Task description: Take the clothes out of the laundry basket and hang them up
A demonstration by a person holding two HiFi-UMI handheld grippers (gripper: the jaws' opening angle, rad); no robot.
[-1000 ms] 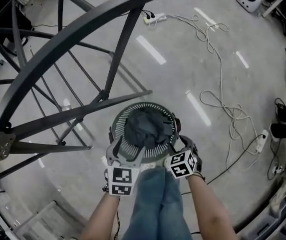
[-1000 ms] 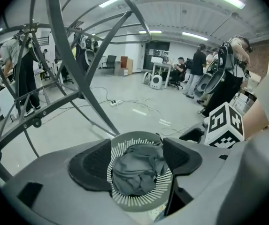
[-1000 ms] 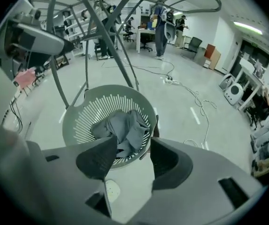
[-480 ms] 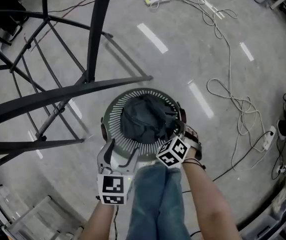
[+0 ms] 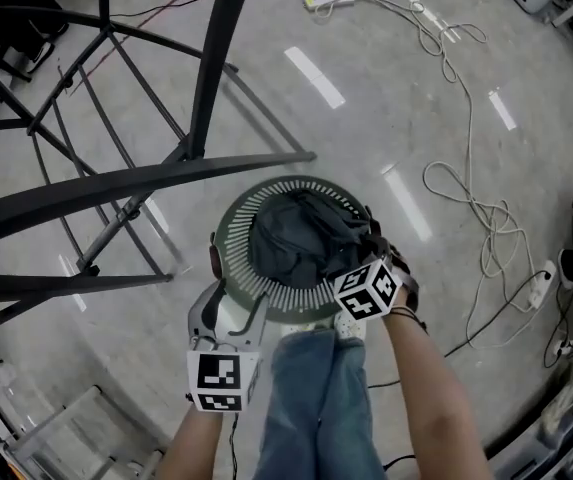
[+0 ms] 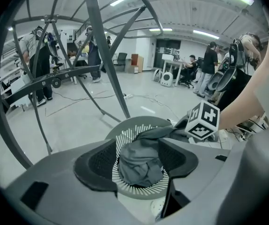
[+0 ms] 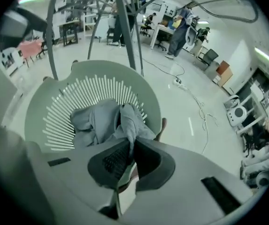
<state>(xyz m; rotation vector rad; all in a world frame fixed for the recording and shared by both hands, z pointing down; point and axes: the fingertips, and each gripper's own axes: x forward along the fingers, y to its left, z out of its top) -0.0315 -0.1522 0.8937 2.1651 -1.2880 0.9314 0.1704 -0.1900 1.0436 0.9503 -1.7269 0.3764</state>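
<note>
rack: dark metal frame, seen across upper left of head view | basket: round, slotted, at frame ctr | garment: dark, bunched inside basket | R gripper: clamped on garment fold | L gripper: lower left of basket, jaws apart, being closed, nothing pinched

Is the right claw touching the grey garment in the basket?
Touching. The right gripper view shows the right claw pinched shut on a fold of the grey garment.

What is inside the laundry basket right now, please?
A crumpled dark garment fills the laundry basket; the right gripper pinches one fold. Whatever lies beneath it is covered.
</note>
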